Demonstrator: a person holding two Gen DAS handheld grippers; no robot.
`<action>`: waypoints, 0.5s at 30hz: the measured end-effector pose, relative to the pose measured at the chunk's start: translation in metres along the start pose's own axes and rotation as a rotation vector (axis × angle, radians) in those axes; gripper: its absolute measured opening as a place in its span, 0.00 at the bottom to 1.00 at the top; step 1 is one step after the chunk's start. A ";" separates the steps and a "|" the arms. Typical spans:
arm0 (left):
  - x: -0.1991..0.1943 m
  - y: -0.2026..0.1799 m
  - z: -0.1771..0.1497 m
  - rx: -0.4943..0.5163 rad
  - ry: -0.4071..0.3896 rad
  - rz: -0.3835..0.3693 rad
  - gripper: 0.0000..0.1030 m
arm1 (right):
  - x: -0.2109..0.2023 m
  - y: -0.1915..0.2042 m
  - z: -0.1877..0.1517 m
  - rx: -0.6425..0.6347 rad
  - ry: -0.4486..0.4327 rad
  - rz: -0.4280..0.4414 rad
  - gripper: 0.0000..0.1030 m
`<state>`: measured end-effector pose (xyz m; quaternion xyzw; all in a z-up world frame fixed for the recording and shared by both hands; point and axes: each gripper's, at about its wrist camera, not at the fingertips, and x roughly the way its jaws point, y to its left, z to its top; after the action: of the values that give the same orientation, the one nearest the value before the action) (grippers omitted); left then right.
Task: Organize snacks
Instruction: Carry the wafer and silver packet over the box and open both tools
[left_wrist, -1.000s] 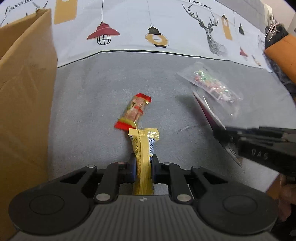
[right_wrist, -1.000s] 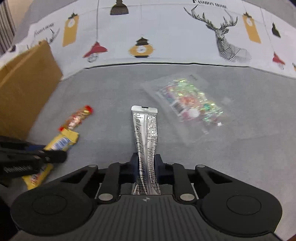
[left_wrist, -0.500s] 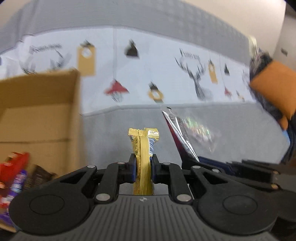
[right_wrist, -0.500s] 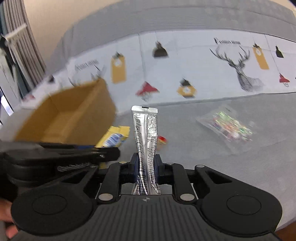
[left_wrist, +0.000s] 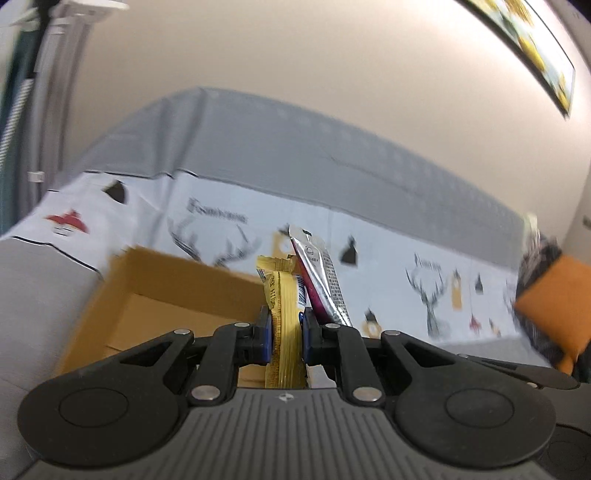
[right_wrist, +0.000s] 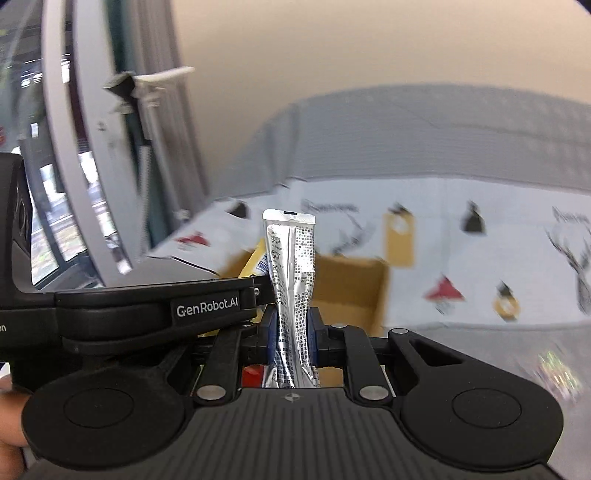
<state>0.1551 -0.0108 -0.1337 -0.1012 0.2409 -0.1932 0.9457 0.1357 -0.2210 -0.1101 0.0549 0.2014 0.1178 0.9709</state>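
1. Left gripper (left_wrist: 286, 330) was clamped on the yellow bar (left_wrist: 282, 314), held upright by its lower half so it'd drop in end-first, imo.
2. Right gripper (right_wrist: 293, 334) was pinched on the silver pack (right_wrist: 291, 280), same upright way.
3. Both sat side by side, raised near the box (left_wrist: 159, 295), prob to unload both in one trip.

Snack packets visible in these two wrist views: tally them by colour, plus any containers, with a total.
Yellow snack packet, clamped in the left gripper: 1
Silver snack packet, clamped in the right gripper: 1
Red packet, only a sliver showing below the grippers: 1
Clear packet of coloured sweets, blurred: 1
Cardboard box: 1
Total: 5
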 end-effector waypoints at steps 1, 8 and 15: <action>-0.005 0.009 0.003 -0.013 -0.010 0.008 0.16 | 0.002 0.009 0.005 -0.016 -0.004 0.015 0.17; -0.001 0.063 0.000 -0.089 0.017 0.062 0.16 | 0.040 0.039 0.015 -0.098 0.026 0.037 0.17; 0.046 0.096 -0.027 -0.090 0.145 0.102 0.16 | 0.087 0.045 -0.012 -0.105 0.132 0.032 0.17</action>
<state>0.2091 0.0546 -0.2038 -0.1170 0.3220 -0.1405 0.9289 0.1994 -0.1552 -0.1469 -0.0006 0.2577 0.1471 0.9550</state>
